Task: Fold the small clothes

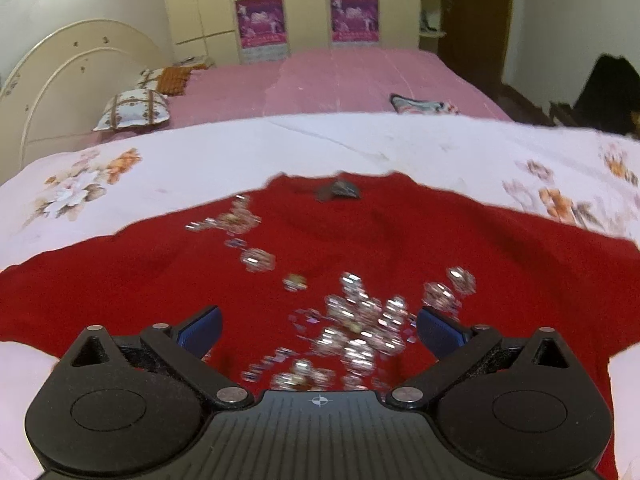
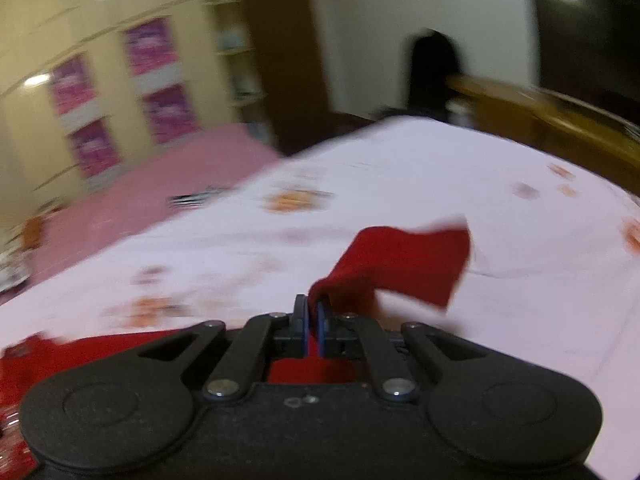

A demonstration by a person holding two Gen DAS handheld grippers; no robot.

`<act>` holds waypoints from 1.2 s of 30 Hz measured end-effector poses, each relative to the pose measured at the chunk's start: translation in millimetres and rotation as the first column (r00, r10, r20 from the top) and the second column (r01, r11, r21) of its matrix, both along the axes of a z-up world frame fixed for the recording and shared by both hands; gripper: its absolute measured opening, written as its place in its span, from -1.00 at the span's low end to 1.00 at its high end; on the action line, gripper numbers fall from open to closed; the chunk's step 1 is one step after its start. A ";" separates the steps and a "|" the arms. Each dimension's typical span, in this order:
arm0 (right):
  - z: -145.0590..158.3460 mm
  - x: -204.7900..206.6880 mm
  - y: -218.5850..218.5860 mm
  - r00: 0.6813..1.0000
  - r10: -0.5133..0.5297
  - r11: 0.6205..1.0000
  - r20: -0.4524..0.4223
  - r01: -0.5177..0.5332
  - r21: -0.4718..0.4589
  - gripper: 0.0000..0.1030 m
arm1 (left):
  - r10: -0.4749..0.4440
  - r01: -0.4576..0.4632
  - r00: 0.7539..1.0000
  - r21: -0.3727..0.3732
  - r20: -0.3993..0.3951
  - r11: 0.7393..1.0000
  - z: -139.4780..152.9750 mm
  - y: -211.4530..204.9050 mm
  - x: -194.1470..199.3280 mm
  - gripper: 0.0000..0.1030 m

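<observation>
My right gripper (image 2: 312, 310) pinched the red top's (image 1: 320, 248) sleeve (image 2: 408, 264) thinly, left gripper (image 1: 318, 328) fingers wide, so I feared it slipping mid-fold.

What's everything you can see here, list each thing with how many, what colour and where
red top: one, red with silver sequins, flat on the floral sheet, one end lifted by the right gripper
floral sheet: one, white with orange flowers, under the top
pink bedspread: one, pink, beyond the sheet
pillows: two, white patterned, by the headboard
headboard: one, cream, far left
wardrobe: one, cream with pink posters, back wall
small patterned cloth: one, on the bedspread
left gripper: one, black with blue pads, open over the top
right gripper: one, black, shut on the top's end
</observation>
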State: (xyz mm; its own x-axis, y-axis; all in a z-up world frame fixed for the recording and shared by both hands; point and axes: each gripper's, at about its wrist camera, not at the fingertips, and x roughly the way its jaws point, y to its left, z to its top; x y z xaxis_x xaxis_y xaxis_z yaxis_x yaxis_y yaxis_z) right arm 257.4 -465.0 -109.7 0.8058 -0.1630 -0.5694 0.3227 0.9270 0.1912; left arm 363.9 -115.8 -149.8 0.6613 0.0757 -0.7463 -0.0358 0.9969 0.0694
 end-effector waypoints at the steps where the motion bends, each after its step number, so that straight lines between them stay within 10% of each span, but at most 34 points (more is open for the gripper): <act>1: 3.8 5.3 19.7 0.999 0.050 0.999 0.010 -0.050 0.003 -0.89 | 0.010 -0.010 1.000 -0.004 0.007 1.000 3.5 8.2 -0.5 0.99; 9: -24.1 39.1 195.1 0.907 0.419 0.906 -0.045 -0.414 0.091 -0.89 | 0.024 -0.023 1.000 -0.073 0.008 0.997 9.9 75.7 -0.4 1.00; 14: -64.2 54.4 240.7 0.845 0.496 0.868 -0.200 -0.478 0.134 -0.44 | -0.029 0.019 0.998 -0.196 -0.048 0.980 -6.2 89.7 5.0 1.00; 19: -35.4 27.1 219.5 0.897 0.418 0.907 -0.143 -0.421 0.011 0.15 | -0.148 0.109 0.985 -0.345 -0.088 0.932 -20.0 75.0 12.8 0.99; 24: -29.0 10.3 174.6 0.941 0.299 0.948 -0.156 -0.312 -0.066 0.18 | -0.171 0.086 0.975 -0.469 -0.142 0.879 -39.2 56.5 20.7 0.98; 26: -33.5 6.3 159.3 0.951 0.263 0.960 -0.163 -0.275 -0.055 0.18 | -0.163 0.058 0.973 -0.511 -0.163 0.858 -48.3 54.0 22.6 0.24; 31: -51.7 -3.0 141.2 0.965 0.205 0.976 -0.164 -0.214 -0.034 0.18 | -0.123 0.019 0.981 -0.554 -0.151 0.832 -56.2 50.7 27.3 0.16; 34: -55.2 -6.2 134.9 0.969 0.188 0.980 -0.160 -0.195 -0.029 0.18 | -0.123 0.018 0.981 -0.566 -0.149 0.824 -60.0 43.4 28.0 -0.87; 36: -57.0 -6.7 130.3 0.971 0.179 0.982 -0.158 -0.185 -0.025 0.18 | -0.111 0.003 0.981 -0.563 -0.157 0.827 -63.5 40.6 27.7 -0.89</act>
State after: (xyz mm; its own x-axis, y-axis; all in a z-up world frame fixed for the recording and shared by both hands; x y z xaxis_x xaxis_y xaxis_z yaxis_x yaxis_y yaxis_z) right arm 250.7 -334.7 -166.7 0.7266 -0.0468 -0.6854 0.1710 0.9786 0.1145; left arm 391.6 -75.2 -213.3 0.5055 -0.4224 -0.7524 -0.0186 0.8664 -0.4989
